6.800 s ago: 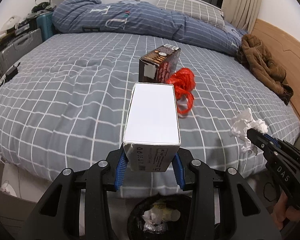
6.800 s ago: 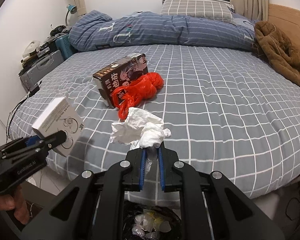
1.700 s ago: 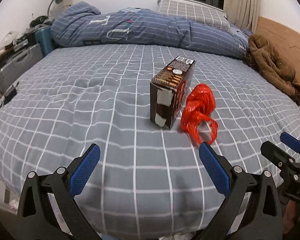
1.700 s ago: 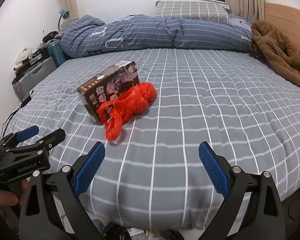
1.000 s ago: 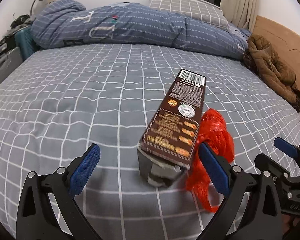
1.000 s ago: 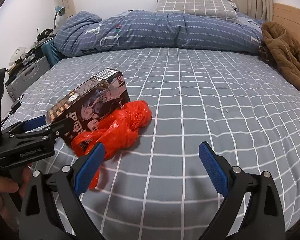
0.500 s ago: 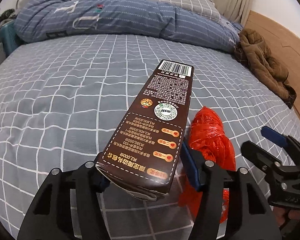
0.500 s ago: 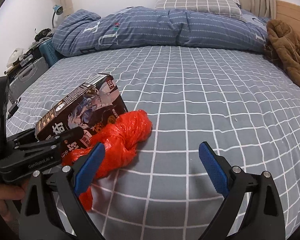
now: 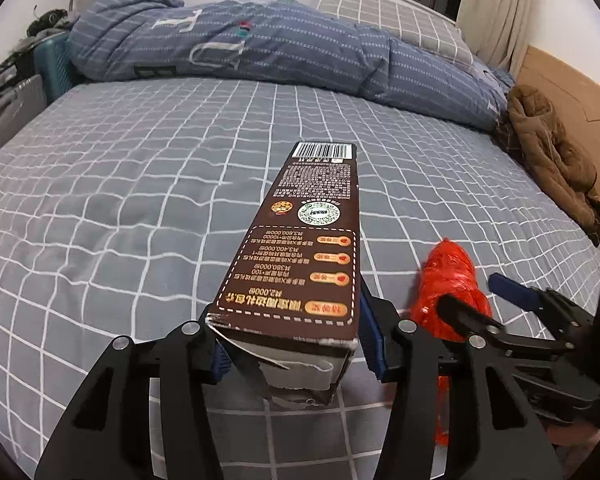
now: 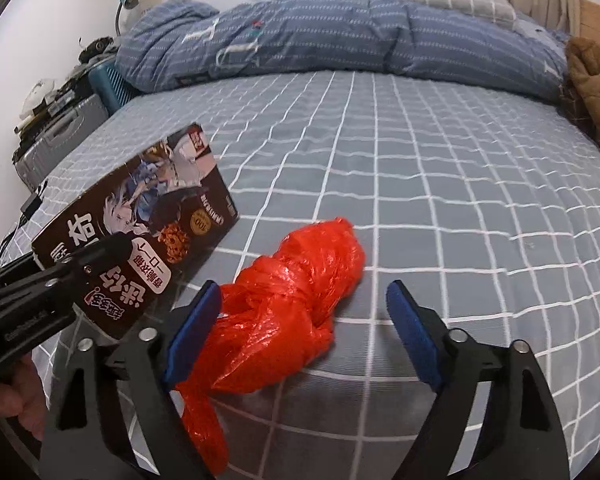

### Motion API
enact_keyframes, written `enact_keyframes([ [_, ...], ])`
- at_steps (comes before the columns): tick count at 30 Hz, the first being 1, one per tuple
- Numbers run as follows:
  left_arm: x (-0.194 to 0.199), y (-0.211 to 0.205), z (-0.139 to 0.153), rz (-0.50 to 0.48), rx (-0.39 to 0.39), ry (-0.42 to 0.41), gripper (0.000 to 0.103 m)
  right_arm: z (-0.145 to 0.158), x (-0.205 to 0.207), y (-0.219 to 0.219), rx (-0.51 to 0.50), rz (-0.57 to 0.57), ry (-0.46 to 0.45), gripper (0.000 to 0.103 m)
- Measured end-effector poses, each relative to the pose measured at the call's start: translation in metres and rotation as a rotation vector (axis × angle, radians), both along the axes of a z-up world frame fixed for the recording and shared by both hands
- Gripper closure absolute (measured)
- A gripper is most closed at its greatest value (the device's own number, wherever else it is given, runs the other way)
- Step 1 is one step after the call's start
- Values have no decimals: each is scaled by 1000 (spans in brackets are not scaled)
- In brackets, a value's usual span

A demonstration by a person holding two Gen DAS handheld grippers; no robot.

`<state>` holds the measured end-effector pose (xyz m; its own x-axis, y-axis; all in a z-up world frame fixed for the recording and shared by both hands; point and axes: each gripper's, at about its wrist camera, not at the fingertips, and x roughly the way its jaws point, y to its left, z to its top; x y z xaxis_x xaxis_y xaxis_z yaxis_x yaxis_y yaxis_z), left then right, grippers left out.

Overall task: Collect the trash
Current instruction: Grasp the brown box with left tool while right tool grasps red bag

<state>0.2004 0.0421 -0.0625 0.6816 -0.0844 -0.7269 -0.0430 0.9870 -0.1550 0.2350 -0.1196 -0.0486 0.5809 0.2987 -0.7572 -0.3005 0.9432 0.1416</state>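
The left gripper [image 9: 292,354] is clamping the long dark-brown cardboard snack box [image 9: 300,256] by its torn end; the box is tilting up off the grey checked bedsheet [image 9: 120,184] and could be levering loose; the right gripper [image 10: 304,336] is standing spread around the knotted red plastic bag [image 10: 296,300], which is lying on the sheet; that slick film could be slipping out.

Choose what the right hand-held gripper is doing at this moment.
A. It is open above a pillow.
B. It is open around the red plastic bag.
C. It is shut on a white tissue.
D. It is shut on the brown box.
B: the right hand-held gripper has its blue pads spread apart on either side of the red plastic bag.
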Motion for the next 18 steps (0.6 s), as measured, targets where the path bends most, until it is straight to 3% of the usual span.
enact_keyframes([
  [4, 1, -5, -6, -15, 11, 11, 53, -6, 5, 4, 12, 12, 38, 40],
  [6, 2, -9, -9, -20, 30, 12, 53, -9, 7, 6, 15, 22, 55, 54],
  [9, 3, -12, -11, -18, 44, 13, 52, -11, 7, 9, 0, 25, 65, 67],
  [12, 4, -12, -12, -17, 44, 13, 52, -11, 7, 6, 3, 20, 67, 73],
  [18, 4, -13, -11, -16, 27, 17, 57, -8, 5, 5, 10, 21, 58, 75],
])
